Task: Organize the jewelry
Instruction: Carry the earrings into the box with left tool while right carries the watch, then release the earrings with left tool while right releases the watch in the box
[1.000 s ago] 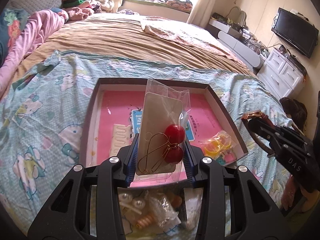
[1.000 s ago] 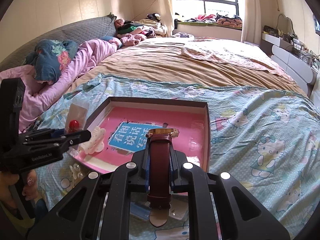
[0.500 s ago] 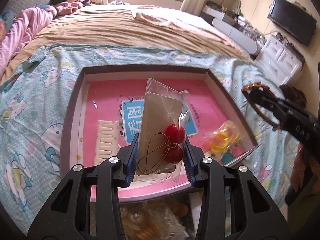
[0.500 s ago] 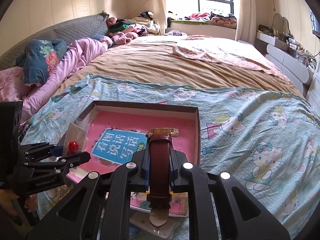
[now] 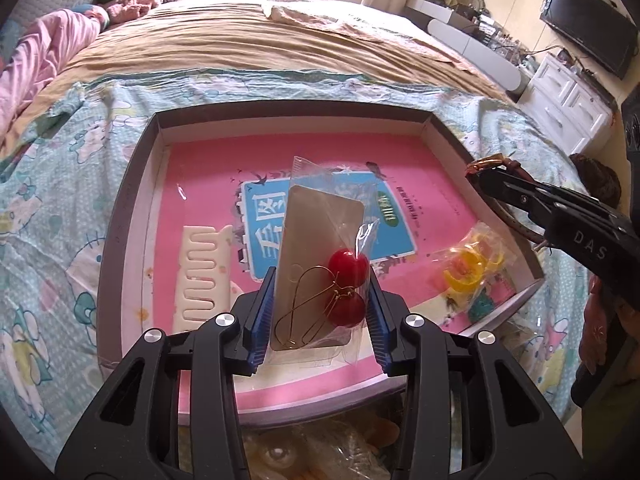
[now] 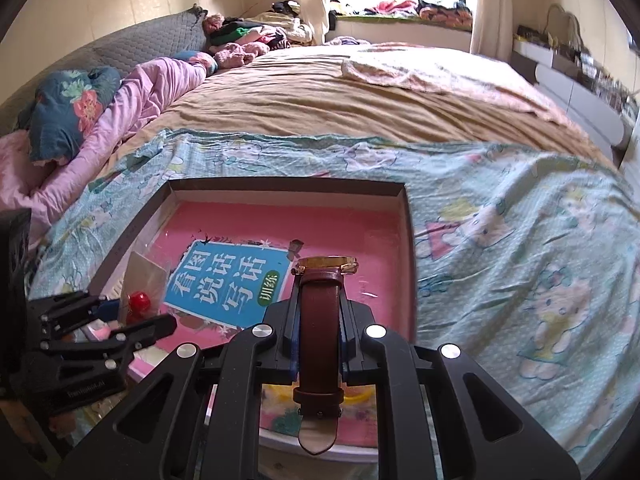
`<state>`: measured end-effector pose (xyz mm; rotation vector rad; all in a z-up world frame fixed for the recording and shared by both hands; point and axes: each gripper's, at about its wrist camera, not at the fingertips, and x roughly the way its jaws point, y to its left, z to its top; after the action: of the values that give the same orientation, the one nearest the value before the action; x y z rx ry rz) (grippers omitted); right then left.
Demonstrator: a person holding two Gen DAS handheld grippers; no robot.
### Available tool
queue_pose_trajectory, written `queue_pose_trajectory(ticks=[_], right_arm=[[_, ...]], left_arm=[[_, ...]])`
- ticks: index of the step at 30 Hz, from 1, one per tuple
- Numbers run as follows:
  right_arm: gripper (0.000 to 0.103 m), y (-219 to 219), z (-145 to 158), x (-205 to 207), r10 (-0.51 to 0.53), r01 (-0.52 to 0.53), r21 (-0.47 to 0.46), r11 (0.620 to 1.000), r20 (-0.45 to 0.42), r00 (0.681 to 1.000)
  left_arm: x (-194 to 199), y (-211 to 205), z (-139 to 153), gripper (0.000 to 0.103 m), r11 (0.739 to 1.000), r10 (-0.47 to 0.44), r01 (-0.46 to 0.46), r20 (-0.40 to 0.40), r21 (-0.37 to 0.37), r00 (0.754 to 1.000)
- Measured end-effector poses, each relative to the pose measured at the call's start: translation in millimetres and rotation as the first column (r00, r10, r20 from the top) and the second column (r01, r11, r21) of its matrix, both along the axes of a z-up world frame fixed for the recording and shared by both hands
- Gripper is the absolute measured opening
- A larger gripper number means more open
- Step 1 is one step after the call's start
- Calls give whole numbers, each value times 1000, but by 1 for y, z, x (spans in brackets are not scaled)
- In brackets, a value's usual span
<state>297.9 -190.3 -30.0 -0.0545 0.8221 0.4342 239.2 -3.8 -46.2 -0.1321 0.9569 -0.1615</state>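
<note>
The left claw (image 5: 320, 308) is clamping a bagged earring card (image 5: 320, 264) above the tray (image 5: 120, 216); the right claw (image 6: 319, 320) is pinching a watch (image 6: 320, 320).

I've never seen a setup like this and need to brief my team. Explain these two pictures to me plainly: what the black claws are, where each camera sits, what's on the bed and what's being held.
No robot here: a person holds one two-finger gripper in each hand, and each carries a fisheye camera looking along its fingers.

The left wrist view shows the left gripper shut on a clear earring packet with two red beads on gold hooks. The right wrist view shows the right gripper shut on a brown-strapped watch. Each gripper also appears at the edge of the other's picture.

Both hang over a shallow box on a cartoon-print bedsheet. Inside lie a pink book, a cream comb and a small bag of yellow rings.
</note>
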Motion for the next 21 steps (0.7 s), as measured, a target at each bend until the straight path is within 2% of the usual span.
queue_pose_trajectory(ticks=[11,14,16,19,21], right_arm=[[15,3,-14,4,1,0,14,1000,-45,999],[24,2,-14,0,-5,6,17,1000,-44,999],[36,-1,-10,-4,-13,14,17,1000,-27,1000],[37,-7,-2,-9,-22,22,30,999,-6,1000],[44,-11,3,-12,-32,32,41,999,7,999]], left_arm=[[0,2,1,40,1000,1,-1,4,16,1000],[-2,1,4,47,1000,0,0,11,22,1000],[-3,1,5,48,1000,5,-5,14,18,1000],[-5,1,8,53,1000,9,-9,19,9,1000],[-7,0,13,55,1000,8,-8,29,8,1000]])
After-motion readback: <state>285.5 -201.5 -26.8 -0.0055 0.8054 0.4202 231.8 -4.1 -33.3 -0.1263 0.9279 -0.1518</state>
